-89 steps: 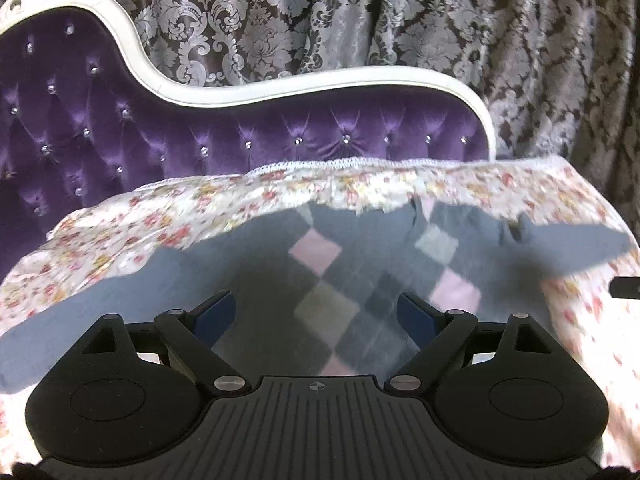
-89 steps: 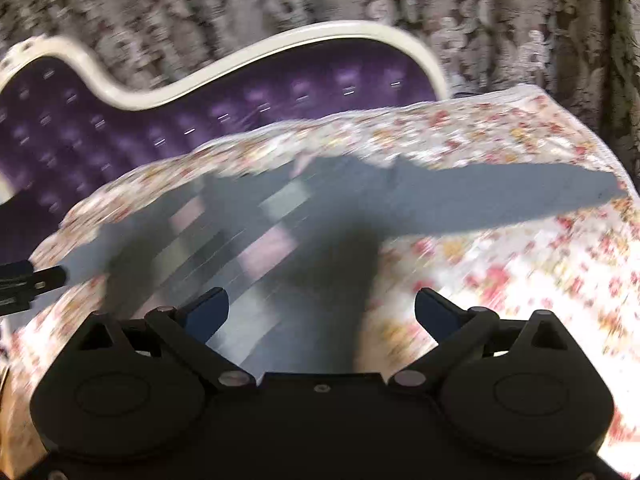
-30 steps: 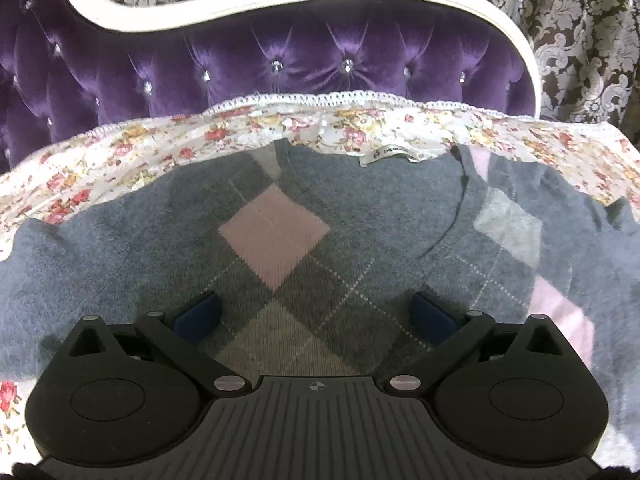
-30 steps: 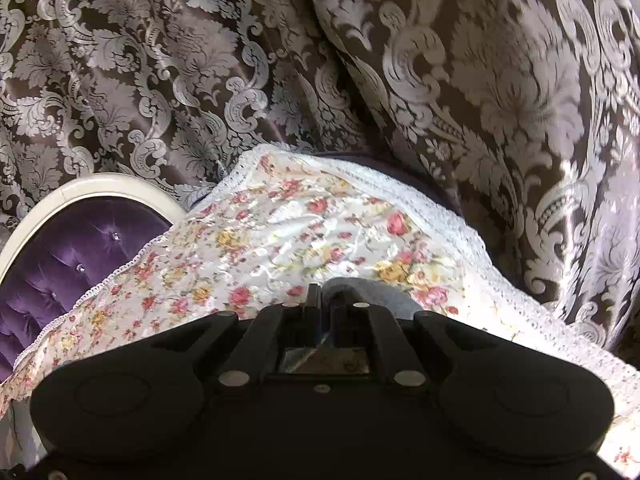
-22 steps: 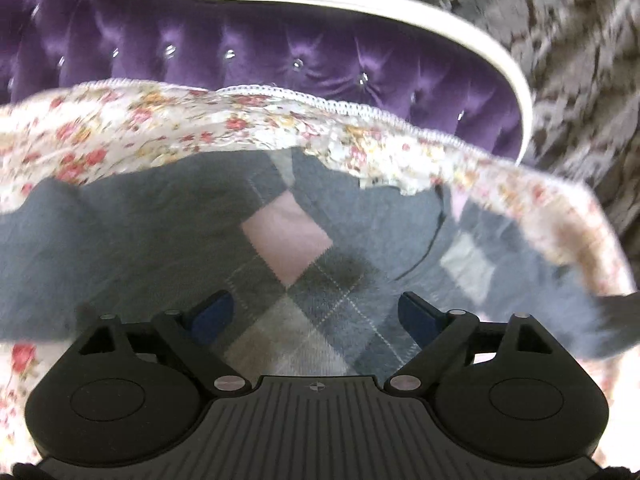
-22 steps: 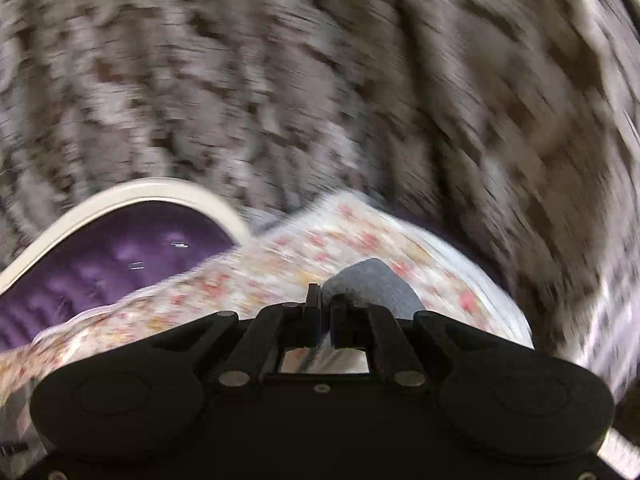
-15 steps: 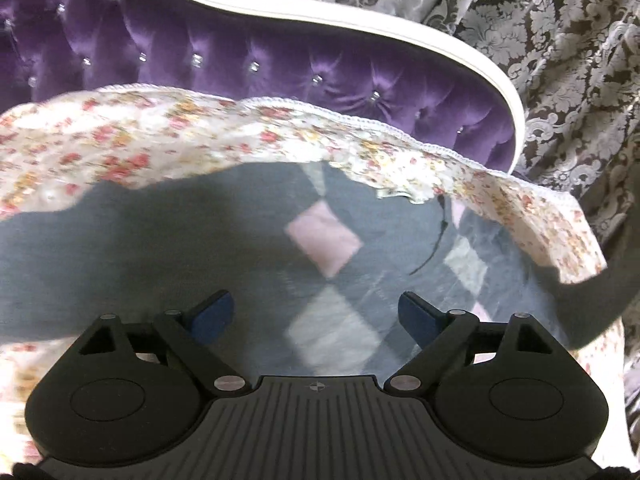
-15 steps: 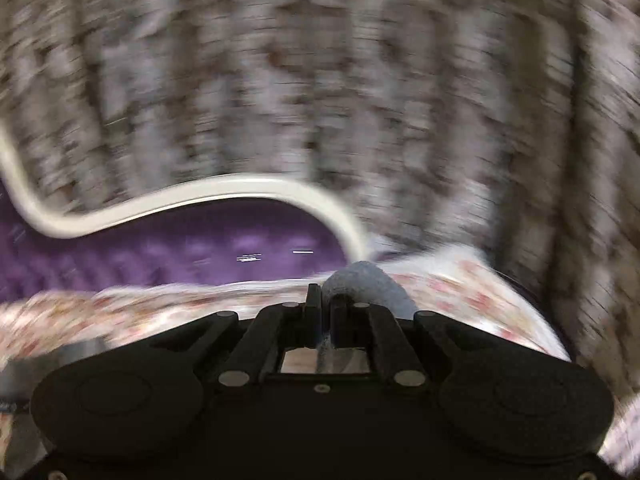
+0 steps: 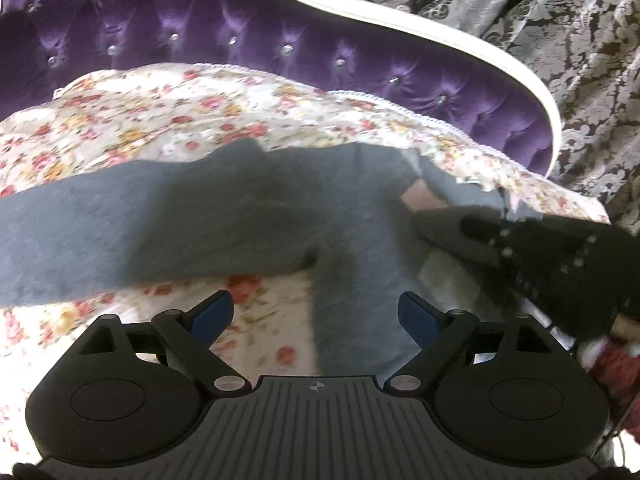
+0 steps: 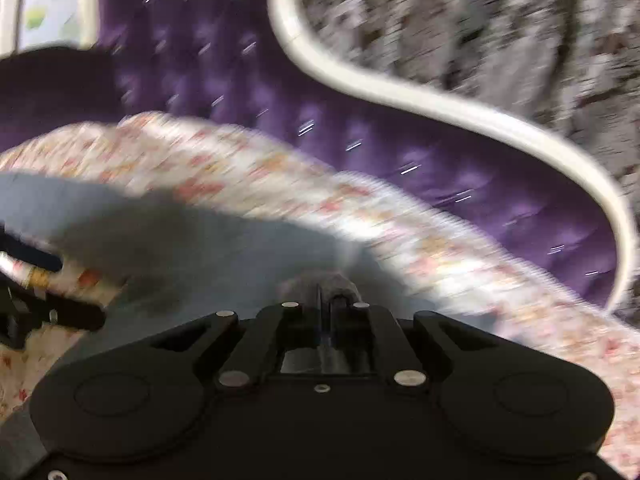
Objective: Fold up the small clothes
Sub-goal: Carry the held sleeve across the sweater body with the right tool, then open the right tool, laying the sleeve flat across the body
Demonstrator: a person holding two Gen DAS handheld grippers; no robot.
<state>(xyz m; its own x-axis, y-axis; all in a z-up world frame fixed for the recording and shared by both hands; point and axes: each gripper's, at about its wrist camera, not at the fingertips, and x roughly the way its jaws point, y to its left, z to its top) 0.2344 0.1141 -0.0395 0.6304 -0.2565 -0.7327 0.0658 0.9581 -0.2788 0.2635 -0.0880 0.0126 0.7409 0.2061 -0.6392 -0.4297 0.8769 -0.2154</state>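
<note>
The grey sweater lies on the floral cover spread over the seat of the purple tufted sofa. One sleeve extends toward the left edge of the cover; the body runs toward the right edge, where a pink diamond patch and the neckline show near the cover's lace-trimmed back edge. A grey portion of the garment is folded across the body, toward the front edge.

Left hand-held gripper: jaws wide apart, positioned above the sweater and the cover's front area. Grey knit and floral cloth appear between the blue pads, but the pads do not press on either.

Right hand-held gripper: jaws together, clamped on a bunch of grey sweater fabric that protrudes just ahead of the fingertips. In the left wrist view this gripper enters from the right edge, over the sweater near the neckline. The right wrist view is motion-blurred; fine detail cannot be determined.

A patterned curtain hangs behind the sofa.
</note>
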